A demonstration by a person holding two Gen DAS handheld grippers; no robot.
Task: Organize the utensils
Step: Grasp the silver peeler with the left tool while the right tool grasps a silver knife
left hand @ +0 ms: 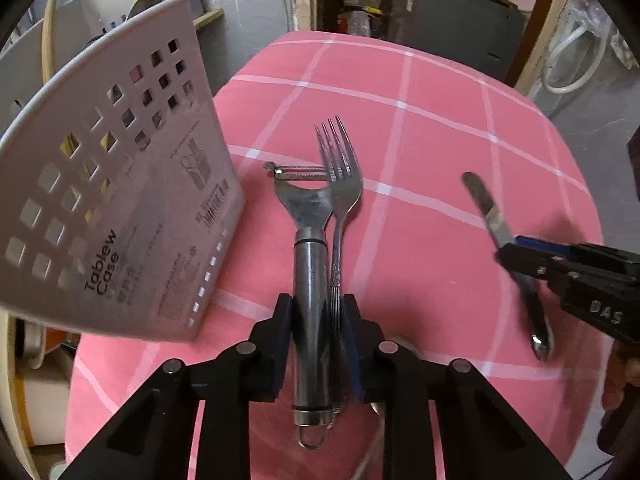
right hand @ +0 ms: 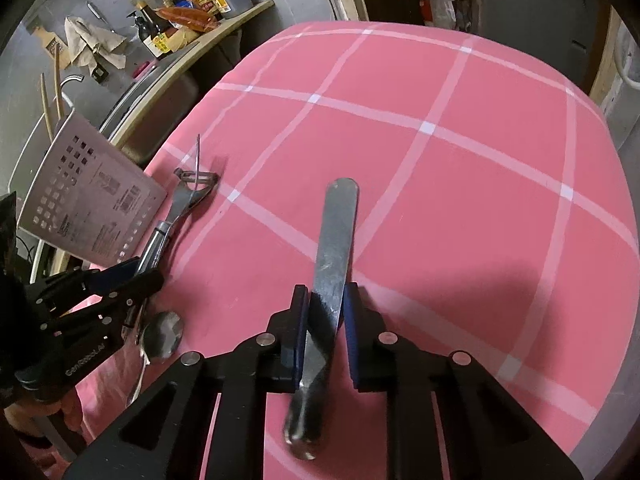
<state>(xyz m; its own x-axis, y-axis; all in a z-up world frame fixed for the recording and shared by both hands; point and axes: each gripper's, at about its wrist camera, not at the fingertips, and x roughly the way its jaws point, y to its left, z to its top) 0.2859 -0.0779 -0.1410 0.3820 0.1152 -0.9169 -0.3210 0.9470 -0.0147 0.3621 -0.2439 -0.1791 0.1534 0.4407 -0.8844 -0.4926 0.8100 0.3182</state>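
Observation:
My left gripper is shut on a steel peeler and a fork side by side, held above the pink checked tablecloth. A white perforated utensil case stands just left of them, holding chopsticks and a spoon. My right gripper is shut on a butter knife, blade pointing forward; it shows at the right in the left wrist view. A spoon lies on the cloth below the left gripper.
A counter with sauce bottles and a sink runs along the table's left side. The table's far edge meets a doorway and dark cabinet.

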